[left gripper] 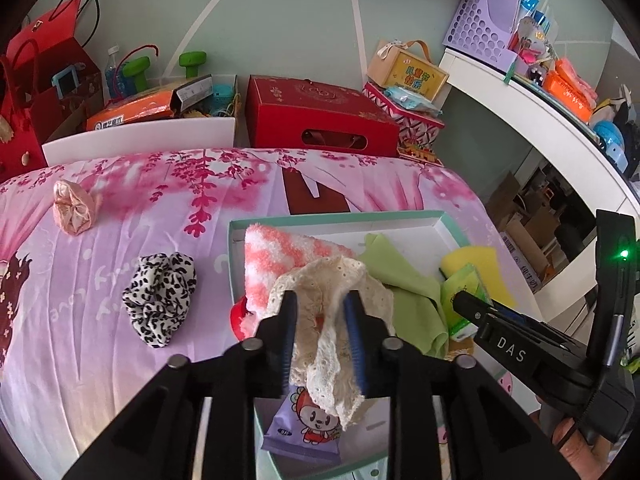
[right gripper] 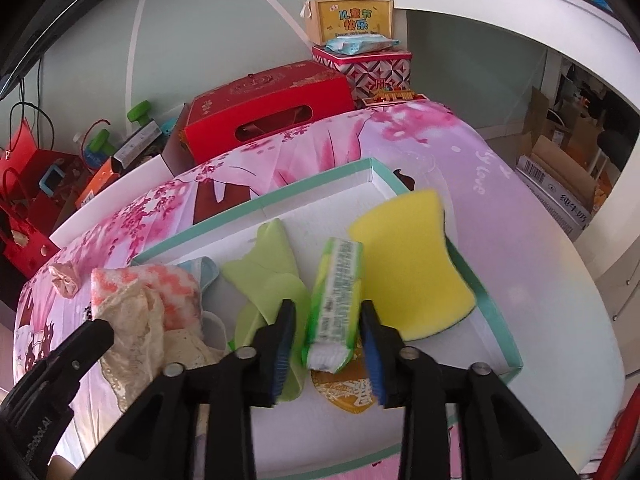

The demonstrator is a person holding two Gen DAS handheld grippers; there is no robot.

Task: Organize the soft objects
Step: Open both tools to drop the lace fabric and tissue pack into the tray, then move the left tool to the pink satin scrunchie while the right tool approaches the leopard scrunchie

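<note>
Left wrist view: the left hand-held gripper (left gripper: 320, 300) is standing released around a lace cloth (left gripper: 332, 344); two scrunchies (left gripper: 160, 300) are lying on the bed (left gripper: 120, 360) beside the tray (left gripper: 340, 218).

Right hand-held gripper (right gripper: 328, 312) is standing released around a tissue pack (right gripper: 336, 304).

cream lace cloth (left gripper: 332, 320) draped in tray (left gripper: 336, 218), green tissue pack (right gripper: 336, 312) upright

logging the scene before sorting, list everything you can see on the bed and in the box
box: 1, white with teal rim, on the bed
bedsheet: 1, pink floral, under everything
sponge: 1, yellow, in the box, right side
tissue pack: 1, green, between the right fingers
green cloth: 1, in the box, middle
fuzzy sock: 1, pink and white, in the box, left
lace cloth: 1, cream, between the left fingers
purple packet: 1, cartoon print, in the box, near edge
leopard scrunchie: 1, black and white, on the bed
peach scrunchie: 1, on the bed, far left
left gripper: black, blue pads
right gripper: black, blue pads
</note>
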